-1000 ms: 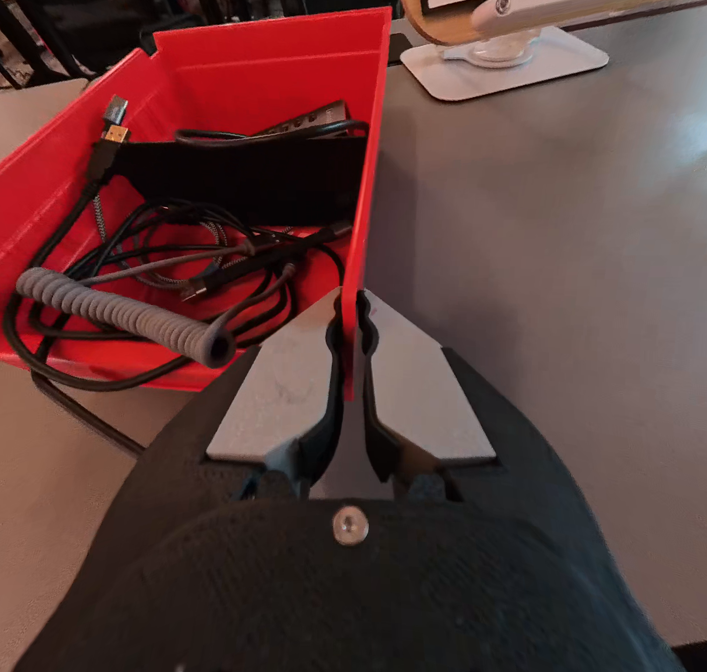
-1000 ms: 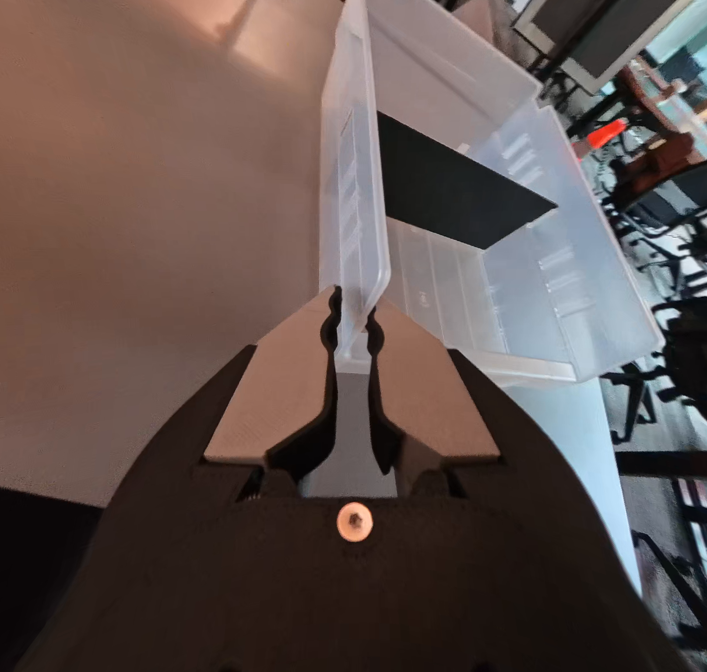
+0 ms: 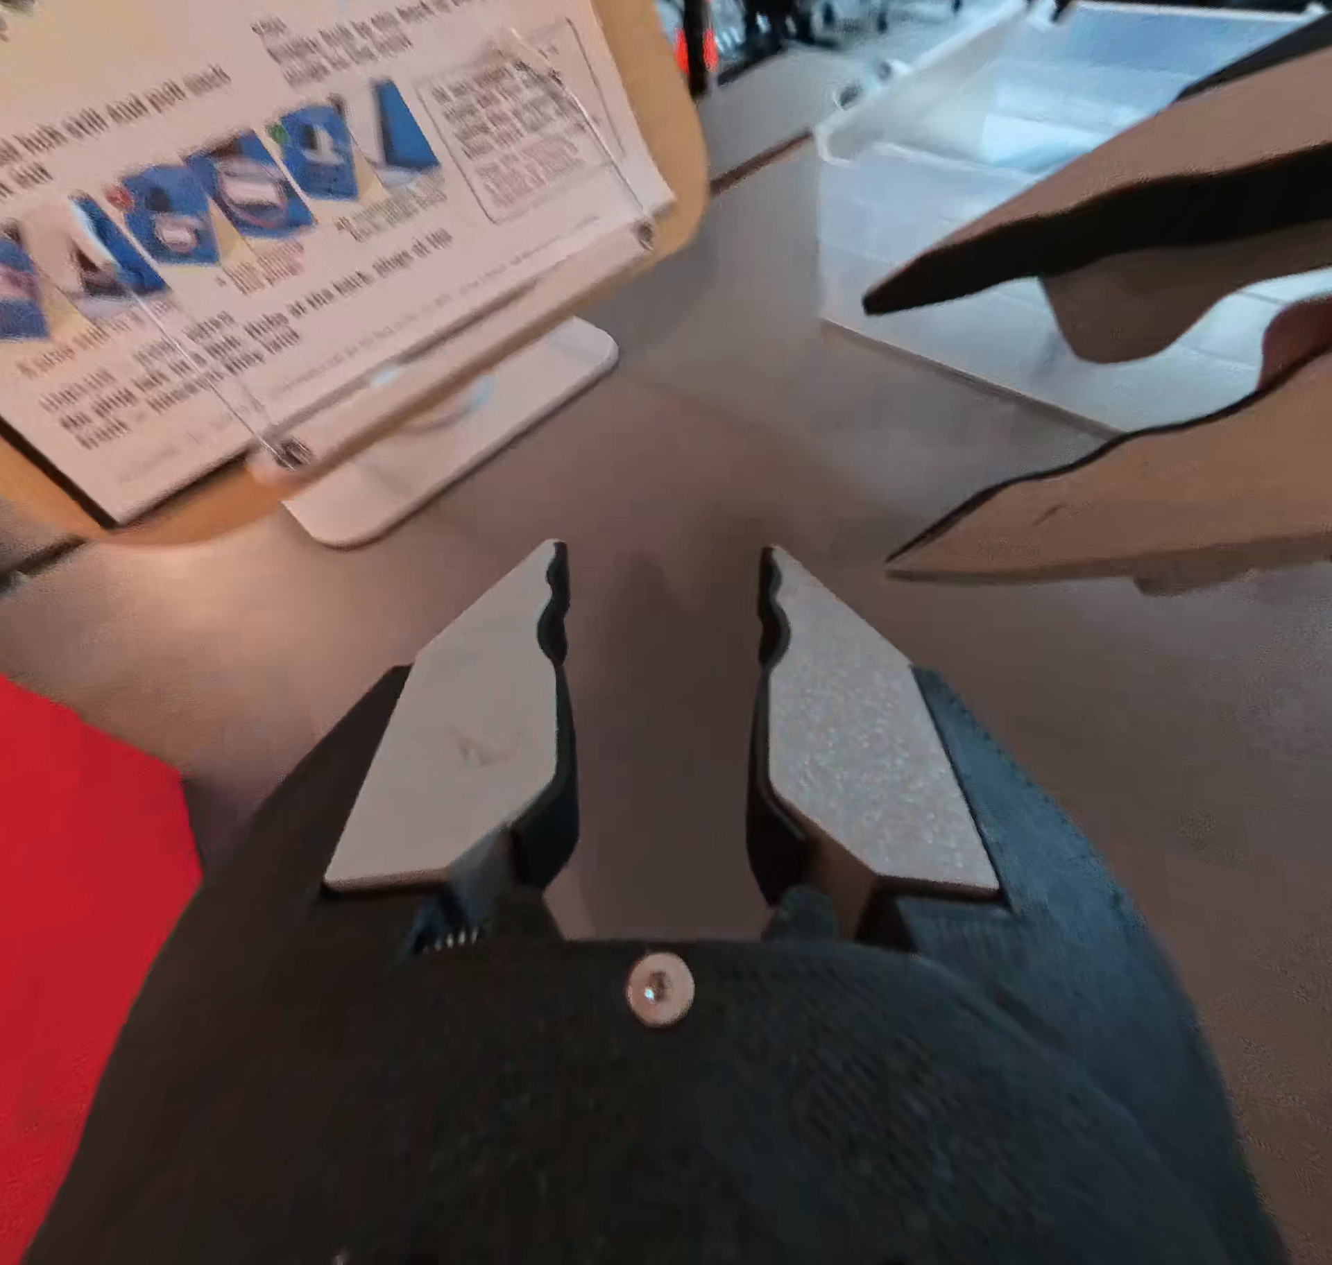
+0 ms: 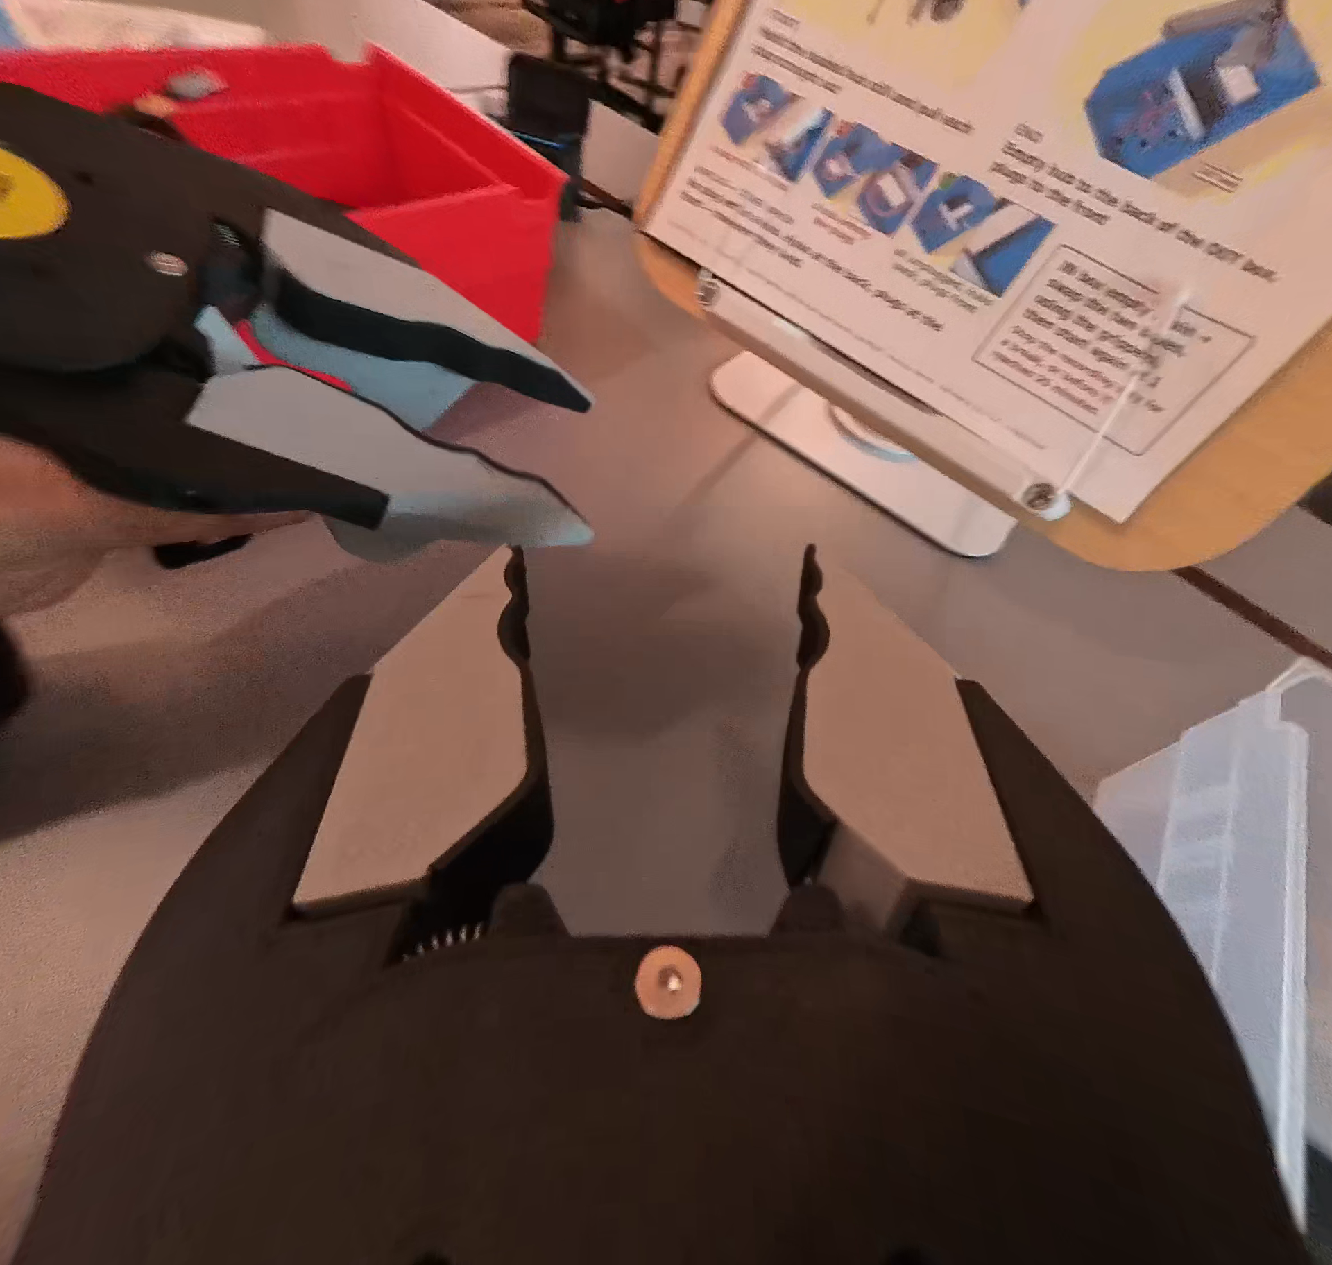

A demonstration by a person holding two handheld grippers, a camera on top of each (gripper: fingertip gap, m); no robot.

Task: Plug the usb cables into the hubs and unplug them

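- Left gripper [image 3: 663,567]: fingers spread wide, nothing btwn them, held over bare grey surface [image 3: 1081,762]. Also seen from the right wrist view at upper left, side-on, a yellow disc on its body.
- Right gripper [image 4: 662,560]: fingers likewise parted & empty, over the same surface. In the left wrist view it enters from the right edge, its tips near the left gripper's but apart.
- Red bin [image 4: 403,171]: on the surface at the left, behind the left gripper, which covers much of it. An inner divider wall shows. A small grey-and-tan item at its rear edge is too blurred to name. In the left wrist view only a red patch at the lower-left edge.
- USB cables & hubs: not made out in either view, so heading and long axis can't be told; bin interior largely hidden.
- Clear plastic bin [image 3: 1009,171]: on the surface at the right, cut by the frame and partly behind the right gripper. No contents made out.
- Instruction card [image 3: 324,185]: printed sheet w/ photos on a wood-backed board, tilted, on a white stand base [image 3: 461,452] at the far middle of the surface. Motion-blurred.
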